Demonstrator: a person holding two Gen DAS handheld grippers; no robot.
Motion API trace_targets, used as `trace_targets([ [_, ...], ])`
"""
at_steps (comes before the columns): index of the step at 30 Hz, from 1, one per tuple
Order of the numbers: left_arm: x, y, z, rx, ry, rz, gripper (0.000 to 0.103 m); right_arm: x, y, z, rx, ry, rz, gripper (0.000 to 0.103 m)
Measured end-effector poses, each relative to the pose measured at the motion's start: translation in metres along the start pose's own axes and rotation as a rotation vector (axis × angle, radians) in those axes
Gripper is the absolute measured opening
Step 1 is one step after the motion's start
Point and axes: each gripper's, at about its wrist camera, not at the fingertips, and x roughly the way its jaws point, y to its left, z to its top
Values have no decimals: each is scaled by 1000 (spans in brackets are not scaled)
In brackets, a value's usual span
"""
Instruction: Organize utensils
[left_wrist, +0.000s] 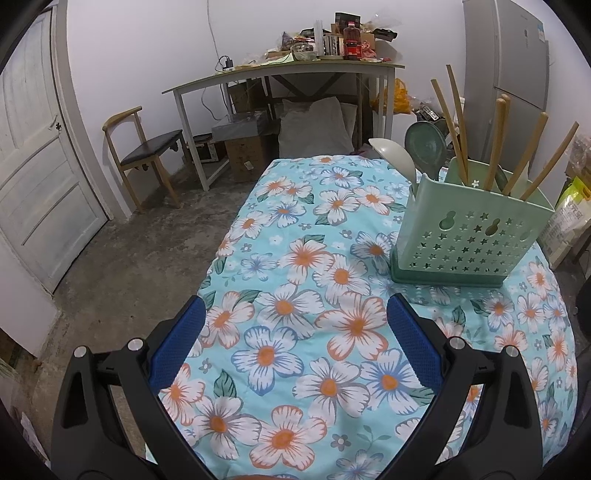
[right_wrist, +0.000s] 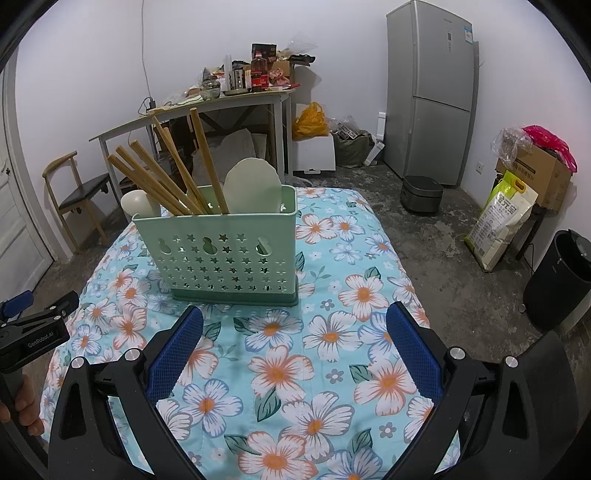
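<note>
Mint-green plastic catches the eye first: the utensil holder (right_wrist: 225, 251) stands upright on the floral tablecloth (right_wrist: 332, 332), its star-punched wall facing the right wrist camera. Bamboo chopsticks (right_wrist: 173, 173) fan out of its top, leaning toward the left of that view, with a pale spoon (right_wrist: 138, 205) poking up at the holder's left end and a broad pale scoop (right_wrist: 251, 188) standing in the right part. From the left wrist view the same holder (left_wrist: 469, 236) sits off to the right, chopsticks (left_wrist: 495, 147) splaying upward. Now the right gripper (right_wrist: 295, 332) hovers just short of the holder, blue pads (right_wrist: 413, 347) spread wide with nothing between them. Over on the other side, the left gripper (left_wrist: 295, 332) is likewise spread apart and empty above bare cloth (left_wrist: 280, 332), well to the left of the holder. Behind, a cluttered desk (right_wrist: 207, 107) and a grey fridge (right_wrist: 432, 92) line the wall.
</note>
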Motion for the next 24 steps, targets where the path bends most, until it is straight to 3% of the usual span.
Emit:
trace_targets([
  [24,0,-2,0,4,0,-9,95,0,0,0,0,-2,3,97],
])
